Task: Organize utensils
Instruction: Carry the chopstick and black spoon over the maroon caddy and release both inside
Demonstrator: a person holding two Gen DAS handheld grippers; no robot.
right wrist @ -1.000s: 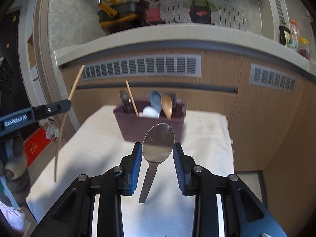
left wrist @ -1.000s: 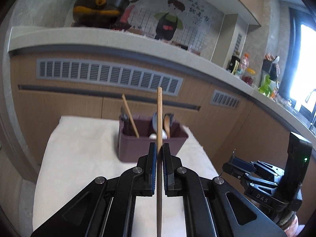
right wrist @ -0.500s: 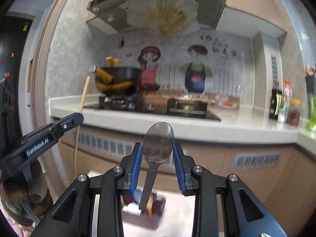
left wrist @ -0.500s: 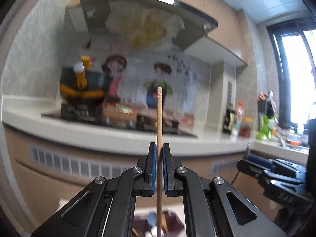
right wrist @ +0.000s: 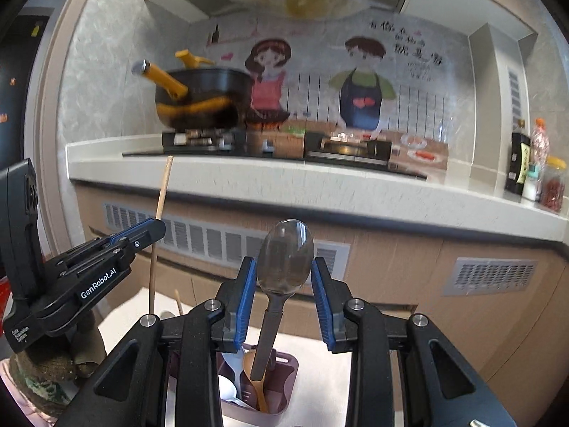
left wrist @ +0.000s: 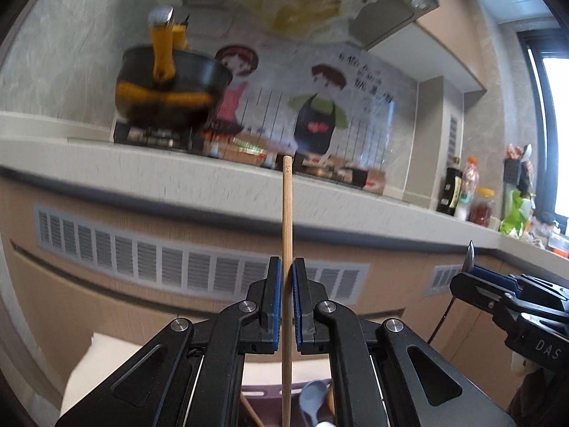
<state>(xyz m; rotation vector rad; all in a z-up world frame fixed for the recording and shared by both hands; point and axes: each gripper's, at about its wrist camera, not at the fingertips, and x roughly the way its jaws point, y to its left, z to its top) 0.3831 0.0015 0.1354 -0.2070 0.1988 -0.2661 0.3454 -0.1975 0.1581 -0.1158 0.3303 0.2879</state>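
The left gripper (left wrist: 287, 306) pinches a single wooden chopstick (left wrist: 287, 249) between its blue pads, which are pressed onto it from both sides, the stick standing upright with its blunt end above the jaws. The right gripper (right wrist: 283, 302) holds a metal spoon (right wrist: 284, 267) bowl-up between its pads; the bowl sits in the gap between the fingers, and the handle hangs down toward the maroon utensil caddy (right wrist: 284, 384) below (whether the pads bear on the bowl's edges or on the neck cannot be made out).

The caddy stands on a white cloth (right wrist: 320, 373) and already holds several pieces: a pale spoon (right wrist: 231, 366), a wooden spoon (right wrist: 256, 380), another chopstick (right wrist: 179, 300) poking up at its left side. So part of the sorting appears done. What seems left is the lowering of these two held pieces into their compartments; both hang above the caddy, neither yet inside it. Which compartment each belongs to cannot be judged, since the dividers are mostly hidden behind the gripper bodies.
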